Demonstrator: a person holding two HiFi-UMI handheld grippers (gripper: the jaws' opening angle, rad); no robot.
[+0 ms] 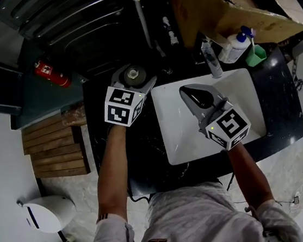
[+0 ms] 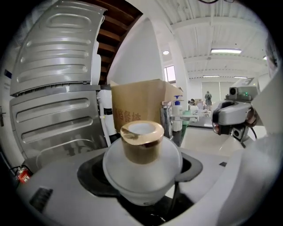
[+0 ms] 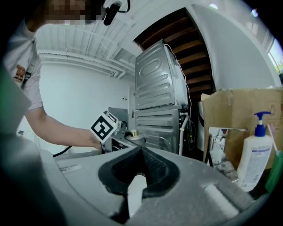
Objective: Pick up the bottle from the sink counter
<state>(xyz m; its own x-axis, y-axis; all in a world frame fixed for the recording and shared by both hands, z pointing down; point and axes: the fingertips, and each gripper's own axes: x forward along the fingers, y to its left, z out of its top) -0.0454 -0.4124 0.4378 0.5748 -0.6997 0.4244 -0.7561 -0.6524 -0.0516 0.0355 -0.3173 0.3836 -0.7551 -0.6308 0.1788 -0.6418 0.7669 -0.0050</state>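
Note:
The bottle (image 1: 133, 75) is a squat frosted white one with a gold cap, at the back left of the black sink counter (image 1: 146, 165). My left gripper (image 1: 136, 84) is shut on its round body; in the left gripper view the bottle (image 2: 142, 164) fills the dark notch between the jaws, cap up. From the right gripper view the bottle (image 3: 131, 134) shows small, beside the left gripper's marker cube. My right gripper (image 1: 187, 92) hangs over the white sink basin (image 1: 177, 128), its jaws together and holding nothing (image 3: 140, 151).
A faucet (image 1: 211, 58), a white pump bottle (image 1: 234, 47) and a green cup (image 1: 256, 55) stand behind the basin, under a cardboard box (image 1: 225, 4). A ribbed metal appliance (image 2: 53, 101) stands behind the bottle. A red fire extinguisher (image 1: 51, 73) lies left of the counter.

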